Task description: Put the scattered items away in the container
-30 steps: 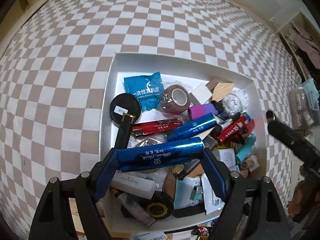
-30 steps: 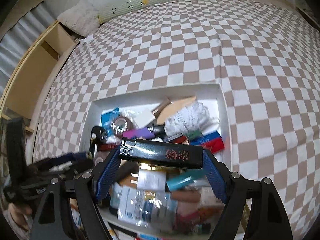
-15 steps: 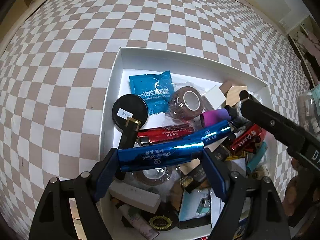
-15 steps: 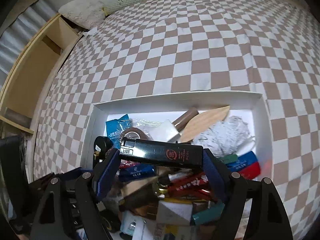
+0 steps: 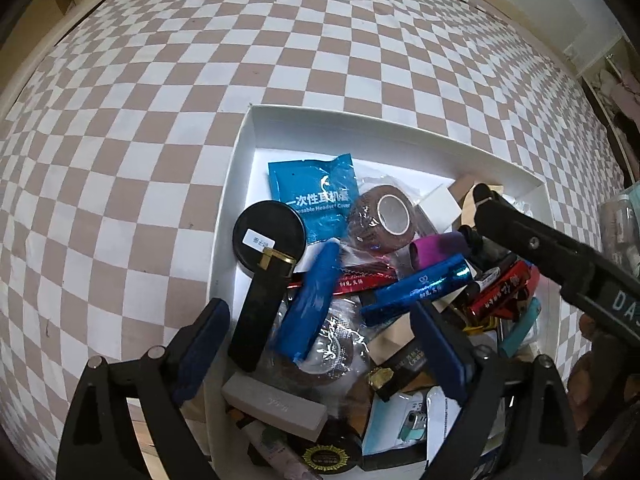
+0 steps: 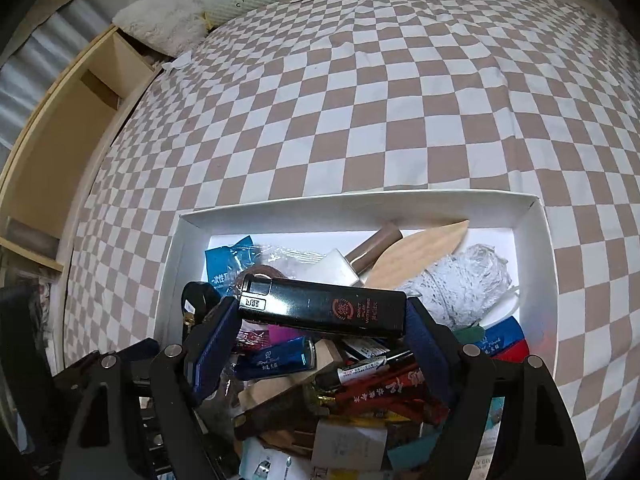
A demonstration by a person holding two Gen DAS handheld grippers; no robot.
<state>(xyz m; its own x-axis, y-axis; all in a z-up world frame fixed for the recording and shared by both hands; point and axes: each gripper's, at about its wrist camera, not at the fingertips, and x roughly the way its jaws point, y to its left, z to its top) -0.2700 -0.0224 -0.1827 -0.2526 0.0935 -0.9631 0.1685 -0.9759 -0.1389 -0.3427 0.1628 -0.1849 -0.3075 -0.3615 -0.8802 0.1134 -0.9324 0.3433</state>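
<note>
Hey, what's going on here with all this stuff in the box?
A person with a gripper in each hand is tidying small items into a white box on a checkered bedspread. The left gripper is open above the pile, and a blue lighter lies tilted on the heap between its fingers. The right gripper is shut on a black lighter, held over the box and not yet dropped in.

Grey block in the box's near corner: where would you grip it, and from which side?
Grip the grey block at mid-length, across its narrow width, coming from above. It lies flat on top of other items in the white box, so its long side faces look free, while its left end sits close to the box wall.
</note>
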